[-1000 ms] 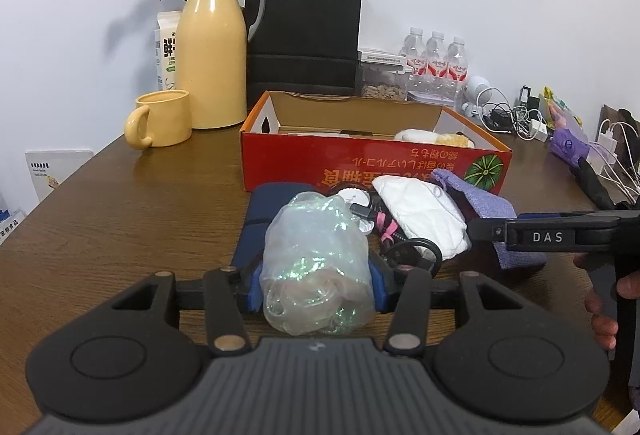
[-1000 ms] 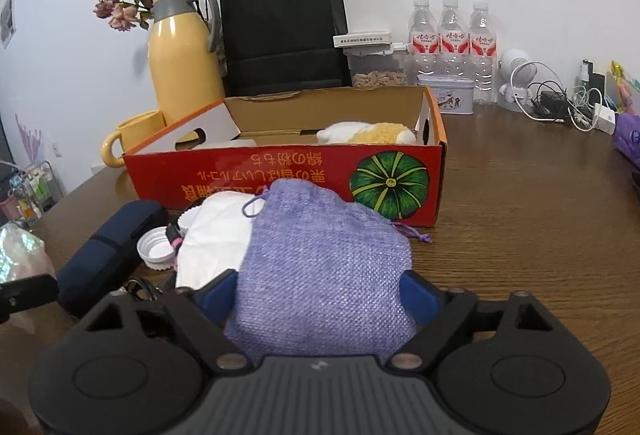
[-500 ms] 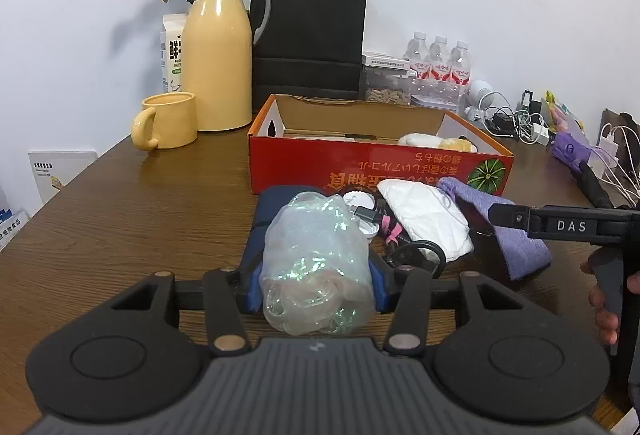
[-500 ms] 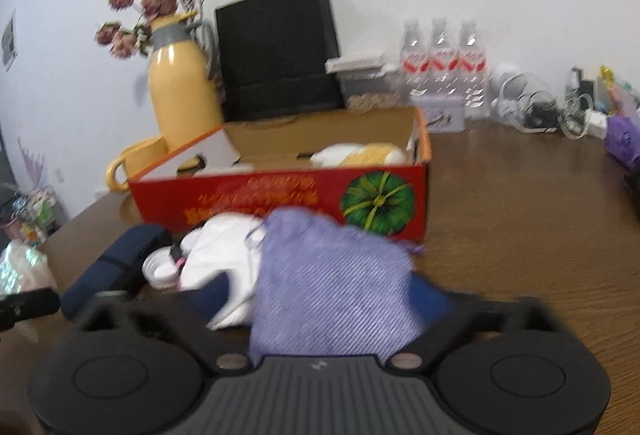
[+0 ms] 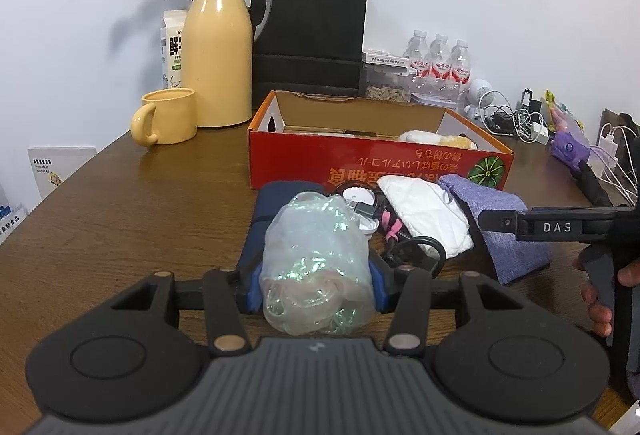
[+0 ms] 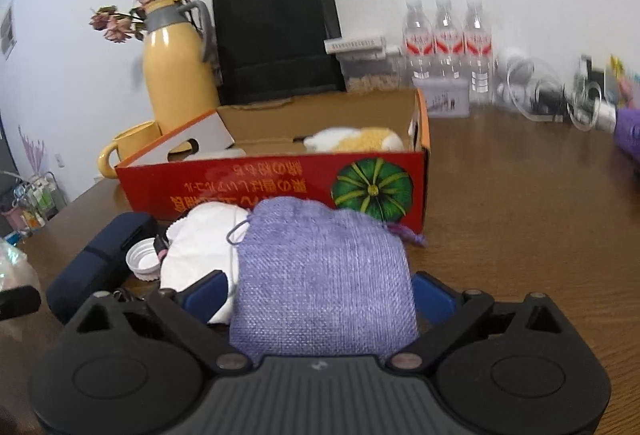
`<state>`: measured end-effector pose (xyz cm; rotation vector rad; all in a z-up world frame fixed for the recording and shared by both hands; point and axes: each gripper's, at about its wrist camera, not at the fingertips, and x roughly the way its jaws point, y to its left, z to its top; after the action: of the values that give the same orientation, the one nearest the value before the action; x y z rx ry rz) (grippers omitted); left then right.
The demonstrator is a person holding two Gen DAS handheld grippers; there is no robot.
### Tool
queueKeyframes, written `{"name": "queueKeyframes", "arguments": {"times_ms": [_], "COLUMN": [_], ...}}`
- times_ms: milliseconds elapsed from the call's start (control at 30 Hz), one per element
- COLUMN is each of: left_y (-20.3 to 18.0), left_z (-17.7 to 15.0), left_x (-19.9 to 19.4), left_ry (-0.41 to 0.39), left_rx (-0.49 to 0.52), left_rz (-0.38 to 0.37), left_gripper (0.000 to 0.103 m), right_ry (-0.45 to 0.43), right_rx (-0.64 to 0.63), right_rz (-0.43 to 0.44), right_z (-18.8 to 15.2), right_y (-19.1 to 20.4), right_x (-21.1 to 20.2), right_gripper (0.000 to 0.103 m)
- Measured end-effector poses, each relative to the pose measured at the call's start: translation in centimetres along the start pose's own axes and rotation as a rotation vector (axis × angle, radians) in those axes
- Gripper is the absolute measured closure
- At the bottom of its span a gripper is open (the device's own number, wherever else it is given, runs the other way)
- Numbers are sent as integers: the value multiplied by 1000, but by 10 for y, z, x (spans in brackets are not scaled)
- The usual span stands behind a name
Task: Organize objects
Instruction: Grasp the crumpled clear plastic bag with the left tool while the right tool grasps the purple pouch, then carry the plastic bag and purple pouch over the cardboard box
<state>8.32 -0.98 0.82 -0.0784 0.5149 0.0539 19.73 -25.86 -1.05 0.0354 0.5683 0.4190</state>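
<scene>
Through the left wrist camera, our left tongs (image 5: 316, 285) grip a crumpled clear plastic bag (image 5: 316, 263) between their blue pads, on the near side of the red box (image 5: 372, 171) that stands open on the wooden surface (image 5: 120, 219). Between the bag and the red box lie a navy case (image 5: 262, 219), a white mask (image 5: 424, 215) and a purple pouch (image 5: 508, 235).

Through the right wrist camera, our right tongs (image 6: 320, 299) stand wide, closing slightly, on either side of the purple pouch (image 6: 324, 275); we cannot tell if the pads touch it. The pouch lies just in front of the red box (image 6: 280, 183), with the white mask (image 6: 200, 247) touching its left side.
</scene>
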Motion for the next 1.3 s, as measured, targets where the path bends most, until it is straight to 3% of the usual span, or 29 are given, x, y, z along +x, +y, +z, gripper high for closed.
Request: {"name": "queueKeyframes", "arguments": {"times_ms": [367,433,500,600,867,1067,1300], "left_y": [-2,-2,-1,0,-1,-6,-21], "left_z": [-1,-2,-2,-1,9,41,92], "left_x": [1,1,2,2,5,19,53], "left_ry": [6,5,4,4,-24,-81,-145], "left_rx": [1,0,-1,-4,4,8,7], "left_rz": [-5,-4,-2,-2,-10,-38,-74], "left_gripper": [53,53,53,53,53,53,53], "right_ry": [49,40,29,1,-145,-232,-278], "right_rx": [-106,-103,-87,-75,-132,-177,-227], "right_rz": [-40,-42,-43,-41,-58,-51,-67], "right_z": [-1,-1,-1,-2,-6,10,48], "right_y": [18,17,15,13,22,31,45], "right_x": [6,5,2,-4,-30,-39,-17], "right_gripper": [7,20,42,63,87,94,94]}}
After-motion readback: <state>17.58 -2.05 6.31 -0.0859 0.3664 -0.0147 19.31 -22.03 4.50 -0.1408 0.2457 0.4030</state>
